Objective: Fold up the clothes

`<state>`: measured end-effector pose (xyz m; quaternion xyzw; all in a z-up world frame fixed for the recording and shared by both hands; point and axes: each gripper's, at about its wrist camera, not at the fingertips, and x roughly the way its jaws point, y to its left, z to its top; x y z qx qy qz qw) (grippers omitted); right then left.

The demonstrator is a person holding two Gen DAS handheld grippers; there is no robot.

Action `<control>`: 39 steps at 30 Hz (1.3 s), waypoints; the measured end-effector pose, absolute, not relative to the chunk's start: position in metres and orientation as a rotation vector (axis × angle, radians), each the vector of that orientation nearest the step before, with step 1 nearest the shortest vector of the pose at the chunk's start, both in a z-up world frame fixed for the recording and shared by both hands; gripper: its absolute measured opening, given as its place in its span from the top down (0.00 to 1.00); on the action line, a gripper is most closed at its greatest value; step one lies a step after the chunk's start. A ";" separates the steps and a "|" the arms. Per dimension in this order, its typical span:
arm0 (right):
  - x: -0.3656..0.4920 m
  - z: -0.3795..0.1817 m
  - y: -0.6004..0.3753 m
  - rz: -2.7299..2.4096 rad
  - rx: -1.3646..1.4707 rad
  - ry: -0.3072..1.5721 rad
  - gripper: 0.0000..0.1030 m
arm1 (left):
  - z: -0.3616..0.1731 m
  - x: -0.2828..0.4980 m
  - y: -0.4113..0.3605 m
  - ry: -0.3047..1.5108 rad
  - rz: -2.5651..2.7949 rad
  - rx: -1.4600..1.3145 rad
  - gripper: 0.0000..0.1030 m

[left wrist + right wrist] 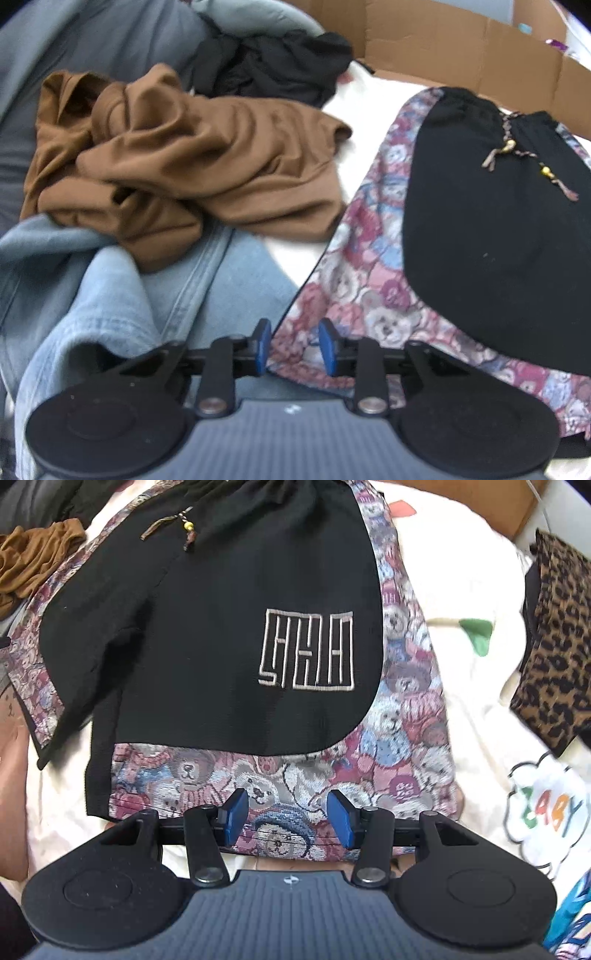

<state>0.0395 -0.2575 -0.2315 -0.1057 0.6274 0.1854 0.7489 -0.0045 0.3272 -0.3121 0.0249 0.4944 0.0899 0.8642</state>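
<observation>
Landmark: the shorts (207, 635), black panels over a teddy-bear tapestry print, lie spread flat on a cream printed bedsheet (480, 686).
Shorts detail: a pale maze-like square emblem (308, 650) sits on the black panel; a beaded drawstring (177, 524) lies near the waistband at the far end of the shorts.
Right gripper (290, 821): jaws released, blue pads apart, hovering at the near hem of the shorts with bear-print fabric showing between the pads; whether the pads touch the cloth cannot be told.
Left gripper (295, 347): jaws released, blue pads apart, at the near left corner of the shorts (480, 229), with the printed edge in the gap; nothing is pinched.
Left of the shorts: a crumpled brown garment (192, 162) lies heaped, partly over light blue denim (122, 306).
Beyond the brown garment, further from the shorts: a bunched black garment (273, 62) and grey fabric (96, 40).
Behind the shorts: a cardboard wall (461, 48).
Right of the shorts: a folded leopard-print piece (554, 638) rests on the bedsheet, well apart from the shorts.
</observation>
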 end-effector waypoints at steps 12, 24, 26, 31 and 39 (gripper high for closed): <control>0.044 -0.153 -0.231 0.301 -0.045 1.272 0.47 | -0.335 -0.016 0.346 1.019 0.271 -0.071 0.70; 0.004 -0.164 -0.214 0.294 0.041 1.248 0.48 | -0.353 -0.020 0.349 0.997 0.196 -0.079 0.75; 0.002 -0.168 -0.214 0.296 0.028 1.258 0.48 | -0.353 -0.021 0.349 0.995 0.178 -0.076 0.79; -0.002 -0.171 -0.212 0.296 0.000 1.268 0.48 | -0.342 -0.020 0.343 1.008 0.155 -0.084 0.94; 0.001 -0.181 -0.192 0.340 0.039 1.197 0.48 | -0.300 -0.027 0.326 0.965 0.105 -0.101 0.94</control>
